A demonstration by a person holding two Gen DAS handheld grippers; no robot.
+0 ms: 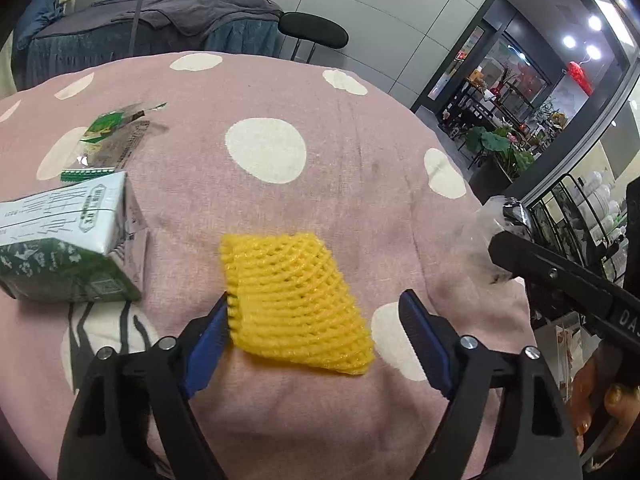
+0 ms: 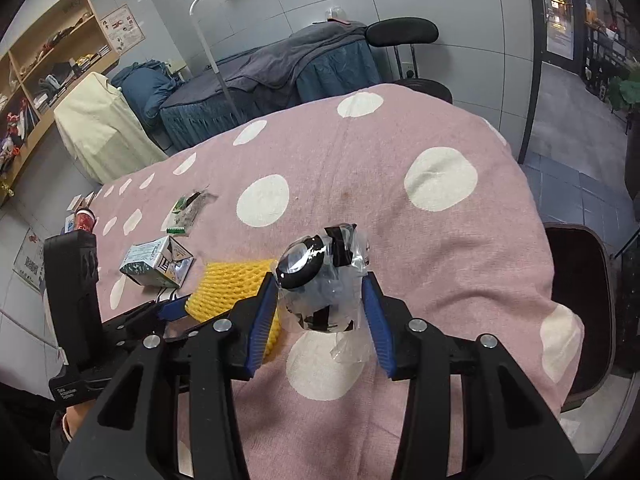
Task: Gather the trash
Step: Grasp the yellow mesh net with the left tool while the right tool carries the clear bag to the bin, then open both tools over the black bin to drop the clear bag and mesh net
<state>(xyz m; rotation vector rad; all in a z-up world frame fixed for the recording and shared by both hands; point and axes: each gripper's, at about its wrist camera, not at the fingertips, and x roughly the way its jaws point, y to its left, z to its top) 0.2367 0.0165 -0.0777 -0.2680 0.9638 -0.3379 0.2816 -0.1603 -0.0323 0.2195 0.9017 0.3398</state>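
A yellow foam fruit net [image 1: 294, 300] lies on the pink polka-dot cloth [image 1: 340, 128]. My left gripper [image 1: 316, 312] is open around it, its left finger touching the net's edge. The net also shows in the right wrist view [image 2: 236, 280]. My right gripper [image 2: 320, 296] is shut on a crumpled clear plastic wrapper with black parts [image 2: 320, 276], held above the cloth; it shows at the right edge of the left wrist view [image 1: 492, 232]. A green and white carton [image 1: 68, 248] lies to the left, a torn green wrapper [image 1: 108, 136] beyond it.
A black chair [image 2: 576, 312] stands at the table's right edge. A massage bed with grey covers [image 2: 280, 72] and a stool [image 1: 314, 32] stand behind the table. A red cup [image 2: 84, 218] sits at the far left.
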